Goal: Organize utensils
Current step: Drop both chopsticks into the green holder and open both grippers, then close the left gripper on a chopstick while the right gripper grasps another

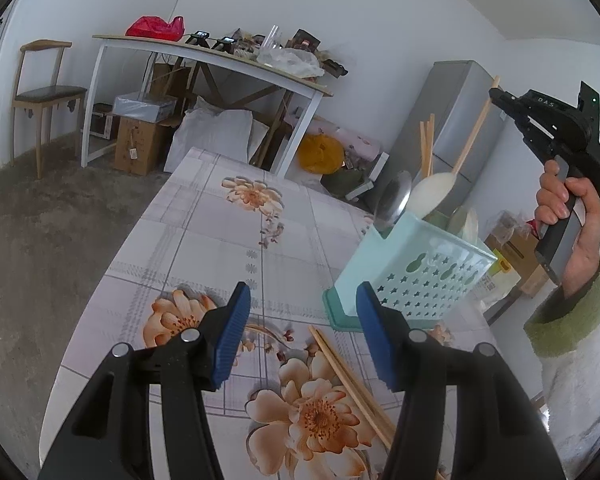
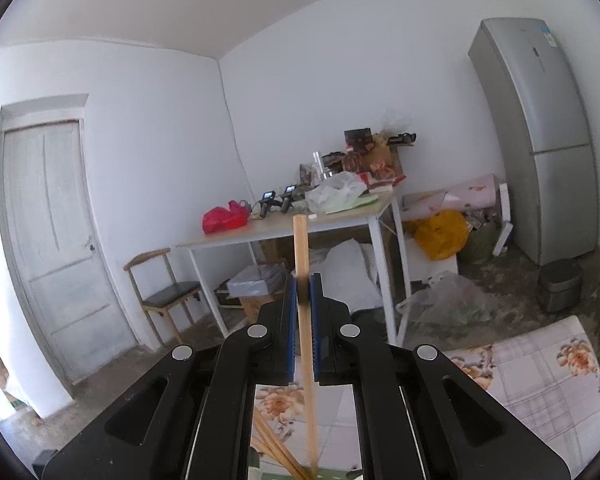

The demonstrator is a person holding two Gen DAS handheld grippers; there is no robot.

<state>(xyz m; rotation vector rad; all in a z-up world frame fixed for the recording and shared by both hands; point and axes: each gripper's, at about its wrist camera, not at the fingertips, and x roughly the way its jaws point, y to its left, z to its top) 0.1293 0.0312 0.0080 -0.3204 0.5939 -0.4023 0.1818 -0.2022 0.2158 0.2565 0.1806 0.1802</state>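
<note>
White walls (image 2: 160, 80), grey door (image 2: 56, 240), wooden chair (image 1: 44, 96), silver fridge (image 2: 540, 132)

Only one marking reads clearly: the pale letters "D A S" on the black body of the right gripper (image 1: 496, 96), at the upper right of the left wrist view. The blue label atop the fridge (image 2: 540, 140) is too small to read.

— How's the light?
— Soft, even daylight; white walls (image 2: 172, 100) bright, shadows faint.
— Sharpness?
— Mostly crisp. Fisheye bends the edges into black corners; the chopstick (image 2: 305, 320) blurs near the lens.
</note>
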